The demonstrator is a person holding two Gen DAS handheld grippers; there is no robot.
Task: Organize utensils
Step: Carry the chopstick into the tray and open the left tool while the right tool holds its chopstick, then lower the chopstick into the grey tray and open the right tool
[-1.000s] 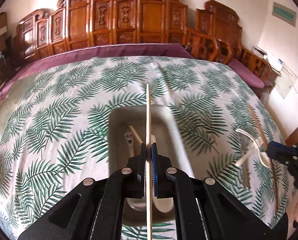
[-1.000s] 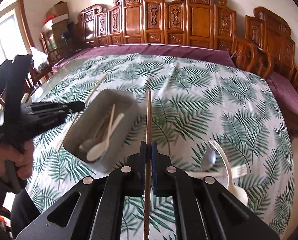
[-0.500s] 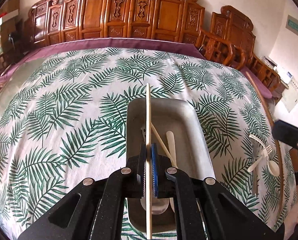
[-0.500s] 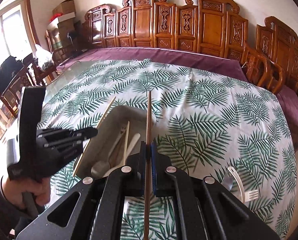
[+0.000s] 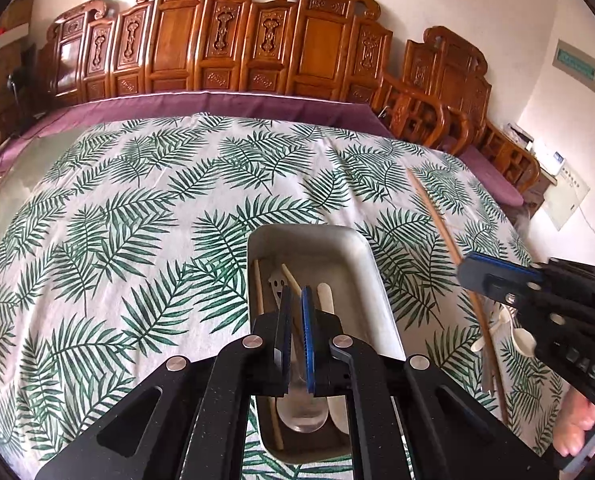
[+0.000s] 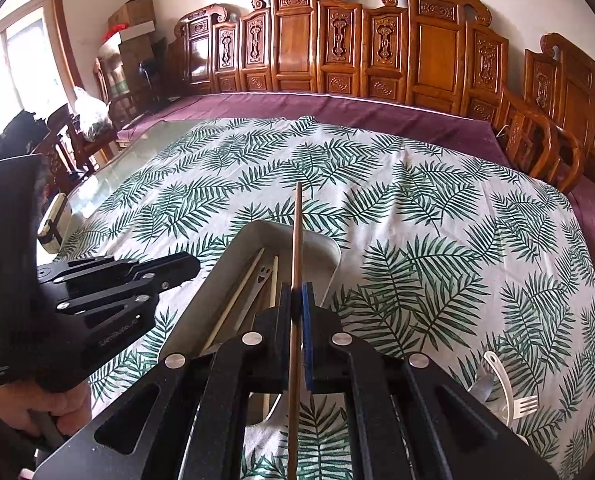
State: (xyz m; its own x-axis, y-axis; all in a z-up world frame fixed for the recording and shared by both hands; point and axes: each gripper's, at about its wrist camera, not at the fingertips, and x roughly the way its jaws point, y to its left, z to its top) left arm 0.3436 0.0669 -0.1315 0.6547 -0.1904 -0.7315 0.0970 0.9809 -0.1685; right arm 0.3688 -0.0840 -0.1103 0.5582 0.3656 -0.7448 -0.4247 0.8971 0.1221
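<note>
Edges: the tray (image 5: 379, 280) is a narrow grey rectangle with a raised rim, standing near the table's near side. In the right wrist view, open cloth runs beyond it to the far edge and out to its right.

The left gripper (image 5: 296, 300) hangs over the tray's near half. Its jaws are all but pressed together, with only a thin slit and nothing between them.

The right gripper (image 6: 297, 292) pinches a brown chopstick (image 6: 296, 240) near its middle. The stick's far end reaches past the tray's far rim.

Inside the tray lie pale chopsticks (image 5: 258, 288), a metal spoon (image 5: 302, 416) and a white handle (image 5: 324, 300).

To the right of the tray, well apart from it, a white fork (image 6: 523, 405) and a further spoon (image 6: 480, 389) lie loose on the cloth.

Surface: a leaf-print tablecloth (image 6: 437, 208) over a purple cloth (image 6: 337, 110).

Room: carved wooden chairs (image 6: 429, 48) line the far wall. A window (image 6: 21, 60) and cardboard boxes (image 6: 135, 10) are at the left.
</note>
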